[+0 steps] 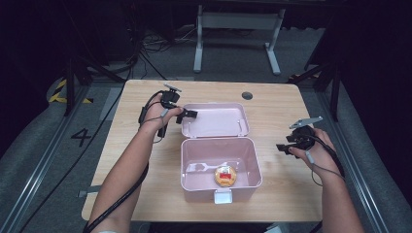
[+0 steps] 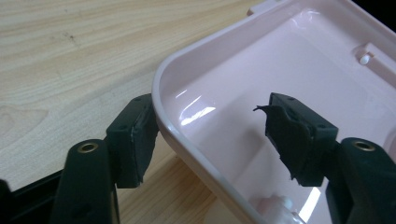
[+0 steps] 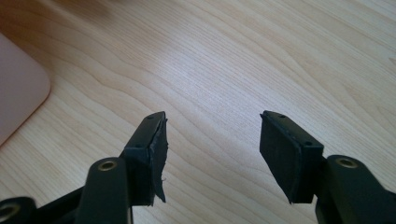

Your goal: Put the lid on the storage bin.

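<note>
A pink plastic box (image 1: 256, 162) stands open in the middle of the wooden table (image 1: 136, 160). Its lid (image 1: 216, 121) lies flat behind it, inside up. A round orange item with a red label (image 1: 226, 175) rests on the box floor near the front. My left gripper (image 1: 187, 115) is at the lid's left end. In the left gripper view its jaws (image 2: 208, 105) straddle the lid's rim (image 2: 161, 79), one pad (image 2: 135, 140) against the outside and the other pad (image 2: 292, 135) inside, clear of the plastic. My right gripper (image 1: 282, 147) hovers open to the right of the box, with bare wood between its jaws (image 3: 212, 116).
A white latch (image 1: 223, 196) juts from the box's front wall. A dark round hole (image 1: 247, 95) sits near the table's far edge. A pink corner of the box (image 3: 18, 88) lies left of the right gripper. Cables and a metal frame (image 1: 238, 29) are on the floor beyond.
</note>
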The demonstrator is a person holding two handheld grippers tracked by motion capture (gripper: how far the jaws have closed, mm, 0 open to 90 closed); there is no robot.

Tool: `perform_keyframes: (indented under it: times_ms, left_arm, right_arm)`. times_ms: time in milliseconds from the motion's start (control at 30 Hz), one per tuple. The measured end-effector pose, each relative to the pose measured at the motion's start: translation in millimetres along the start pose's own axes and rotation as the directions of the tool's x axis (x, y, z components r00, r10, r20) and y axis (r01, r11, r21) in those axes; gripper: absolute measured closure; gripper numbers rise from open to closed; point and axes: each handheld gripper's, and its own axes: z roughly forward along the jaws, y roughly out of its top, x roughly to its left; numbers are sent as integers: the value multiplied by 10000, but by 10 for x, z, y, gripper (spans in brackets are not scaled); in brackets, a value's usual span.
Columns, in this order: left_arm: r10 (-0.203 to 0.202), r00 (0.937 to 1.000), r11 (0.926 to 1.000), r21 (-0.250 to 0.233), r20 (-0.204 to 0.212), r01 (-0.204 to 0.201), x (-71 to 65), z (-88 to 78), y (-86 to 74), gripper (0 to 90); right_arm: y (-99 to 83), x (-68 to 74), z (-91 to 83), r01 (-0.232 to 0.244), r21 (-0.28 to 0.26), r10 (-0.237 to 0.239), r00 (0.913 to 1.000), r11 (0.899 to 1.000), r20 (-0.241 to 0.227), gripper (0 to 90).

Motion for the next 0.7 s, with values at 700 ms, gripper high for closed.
perform_keyframes:
  times_ms: [700]
  left_arm:
    - [-1086,9941,9870,-1198,-76,1069,-26,-219,118,693]
  right_arm:
    - [-9,19,3,93,20,-93,10000,10000,30,419]
